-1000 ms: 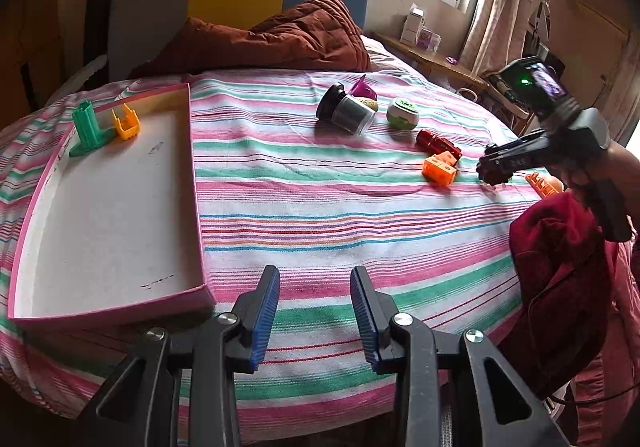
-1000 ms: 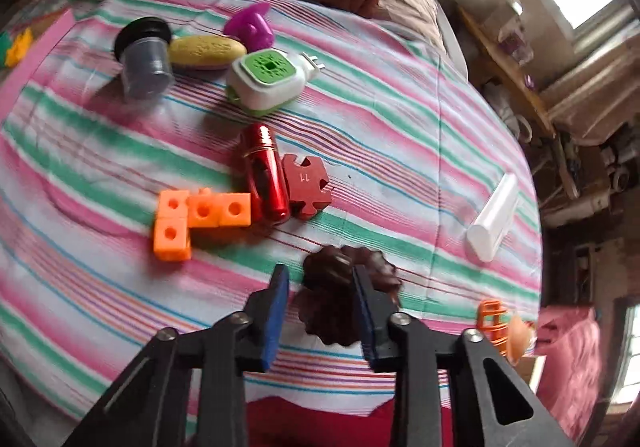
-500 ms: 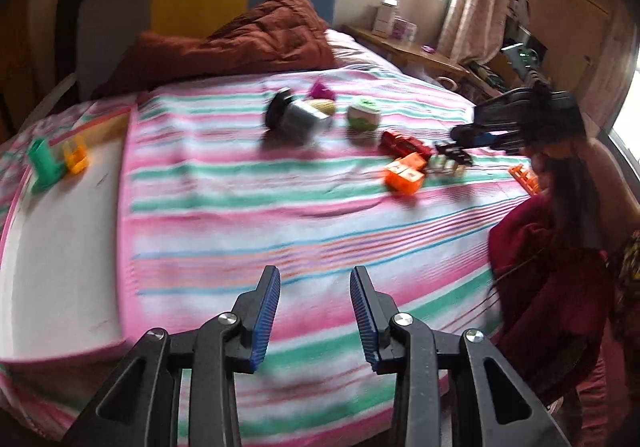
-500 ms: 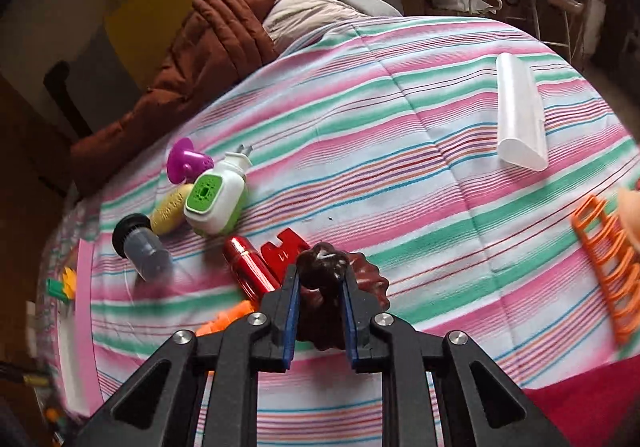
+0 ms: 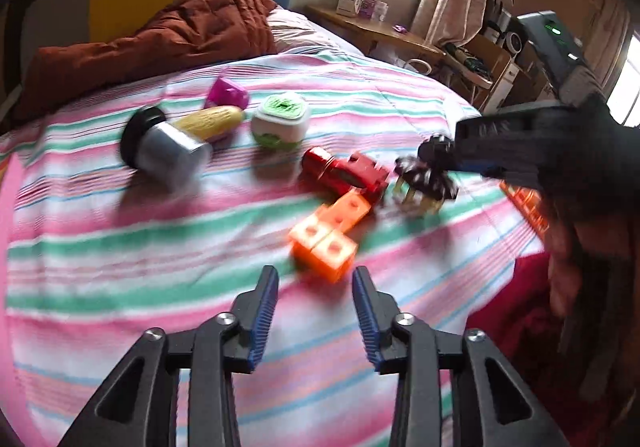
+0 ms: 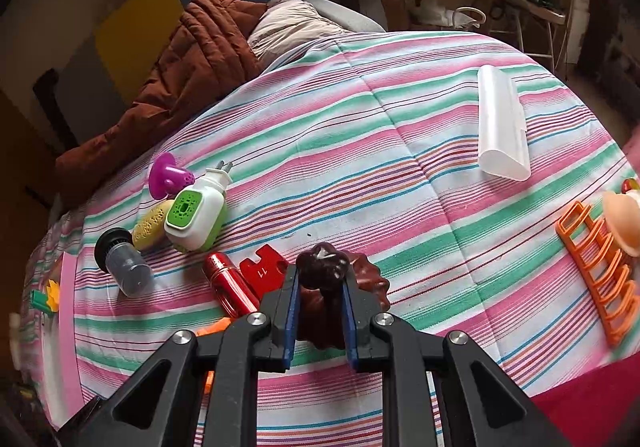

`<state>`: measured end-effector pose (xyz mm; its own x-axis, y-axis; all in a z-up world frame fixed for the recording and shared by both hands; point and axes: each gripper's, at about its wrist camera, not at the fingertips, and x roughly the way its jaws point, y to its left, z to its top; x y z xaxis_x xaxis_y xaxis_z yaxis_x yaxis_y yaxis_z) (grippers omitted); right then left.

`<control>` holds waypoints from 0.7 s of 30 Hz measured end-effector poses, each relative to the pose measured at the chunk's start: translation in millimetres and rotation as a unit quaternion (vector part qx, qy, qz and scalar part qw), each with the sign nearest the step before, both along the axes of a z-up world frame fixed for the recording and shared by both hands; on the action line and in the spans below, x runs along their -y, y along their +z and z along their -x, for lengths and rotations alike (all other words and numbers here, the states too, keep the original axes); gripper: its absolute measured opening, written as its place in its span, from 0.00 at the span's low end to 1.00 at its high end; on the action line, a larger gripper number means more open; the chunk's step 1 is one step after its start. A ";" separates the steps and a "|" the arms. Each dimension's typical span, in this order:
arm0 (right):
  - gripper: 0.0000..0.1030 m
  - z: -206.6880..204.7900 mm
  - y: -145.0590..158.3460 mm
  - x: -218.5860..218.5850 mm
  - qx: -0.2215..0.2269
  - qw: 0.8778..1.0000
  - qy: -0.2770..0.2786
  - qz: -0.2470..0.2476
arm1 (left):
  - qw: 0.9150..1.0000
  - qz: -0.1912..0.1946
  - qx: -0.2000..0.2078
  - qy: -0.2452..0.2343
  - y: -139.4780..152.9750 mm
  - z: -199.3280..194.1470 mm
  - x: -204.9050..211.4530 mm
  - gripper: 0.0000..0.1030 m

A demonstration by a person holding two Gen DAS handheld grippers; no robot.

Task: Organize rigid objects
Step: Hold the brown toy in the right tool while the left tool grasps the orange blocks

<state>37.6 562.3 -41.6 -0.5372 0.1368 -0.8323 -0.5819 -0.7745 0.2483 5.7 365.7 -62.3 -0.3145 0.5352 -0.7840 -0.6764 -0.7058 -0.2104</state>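
Right claw: my right claw (image 6: 319, 301) is pinching the dark brown scalloped piece (image 6: 324, 267); both blue pads press its sides, and its knobby top sticks up between them.
Right claw from the other side: seen from my left wrist, the right claw (image 5: 438, 153) comes in from the right edge with the brown piece (image 5: 426, 177) at its tip, blurred, so I cannot tell whether the piece touches the bed.
Left claw: my left claw (image 5: 315, 311) is spread wide with nothing between the pads, held low over the striped bedsheet (image 5: 160, 247).
Orange blocks: the orange block cluster (image 5: 330, 233) lies just ahead of my left claw, touching or nearly touching the red pieces behind it.
Red pieces: a red metallic cylinder (image 6: 230, 285) lies beside a flat red notched piece (image 6: 264, 271), just left of my right claw.
Farther group: the white-and-green plug-in device (image 6: 198, 217), yellow oval (image 6: 152, 225), purple piece (image 6: 168, 177) and black-capped grey jar (image 6: 122, 261) lie close together.
Right side of bed: a translucent white tube (image 6: 502, 127) lies well apart from the rest; an orange rack (image 6: 596, 271) lies near the right edge.
Tray: a pink-rimmed tray (image 6: 68, 307) shows at the far left, with small green and yellow pieces (image 6: 48, 297) at its end.
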 end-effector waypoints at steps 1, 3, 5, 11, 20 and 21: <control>0.19 -1.9 0.8 0.5 -0.001 1.000 -0.001 0.001 | 1.000 0.003 -0.004 0.002 -0.9 2.6 -6.8 0.38; 0.19 -2.7 0.7 -0.2 -0.003 1.000 -0.002 0.003 | 1.000 0.010 -0.010 -0.003 -4.2 7.6 -17.5 0.39; 0.19 -2.7 0.5 -0.9 -0.004 1.000 -0.003 0.006 | 0.999 0.028 -0.017 -0.003 -10.0 12.3 -26.7 0.39; 0.19 -1.4 0.2 0.9 -0.005 1.000 0.005 0.007 | 0.998 0.042 -0.044 -0.022 -21.9 11.0 -33.7 0.39; 0.19 -1.6 4.2 5.4 -0.034 0.999 0.023 0.024 | 0.999 0.014 -0.043 -0.010 -23.5 16.8 -9.7 0.37; 0.19 -2.0 5.7 6.1 -0.039 0.999 0.025 0.023 | 0.999 0.012 -0.045 -0.008 -23.7 16.1 -4.6 0.37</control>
